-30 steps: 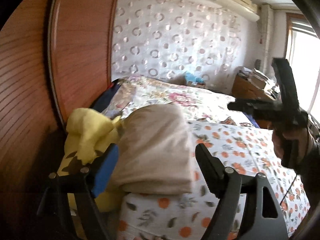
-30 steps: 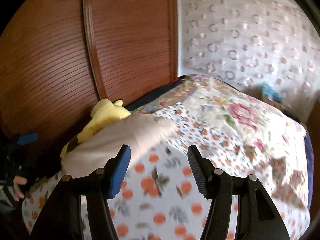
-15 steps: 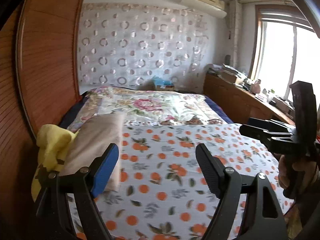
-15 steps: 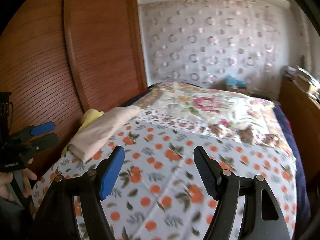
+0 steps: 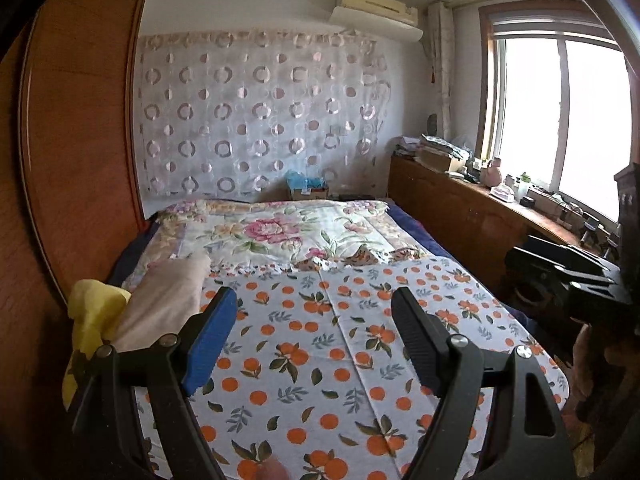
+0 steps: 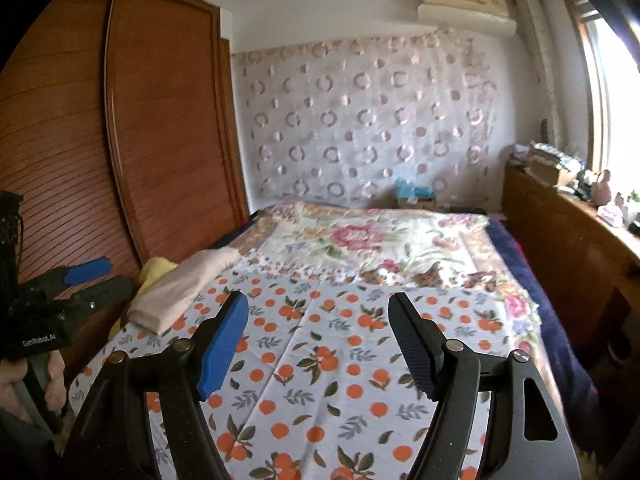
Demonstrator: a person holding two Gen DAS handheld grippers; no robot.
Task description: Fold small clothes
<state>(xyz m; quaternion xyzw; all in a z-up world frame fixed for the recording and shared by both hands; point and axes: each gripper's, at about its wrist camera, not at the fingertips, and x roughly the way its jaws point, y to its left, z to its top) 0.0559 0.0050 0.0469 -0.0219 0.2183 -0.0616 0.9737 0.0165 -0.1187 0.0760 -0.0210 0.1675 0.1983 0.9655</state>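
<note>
Both grippers pulled back from folded beige garment (image 5: 168,304), now far left; left gripper (image 5: 312,332) and right gripper (image 6: 318,330) released, empty.

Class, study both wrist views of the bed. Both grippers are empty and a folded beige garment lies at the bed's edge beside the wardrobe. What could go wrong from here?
1. The folded beige garment sits at the edge of the bed, partly on a yellow cloth; a nudge could tip it off.
2. The wardrobe stands close, so the left gripper might knock it when reaching there.
</note>
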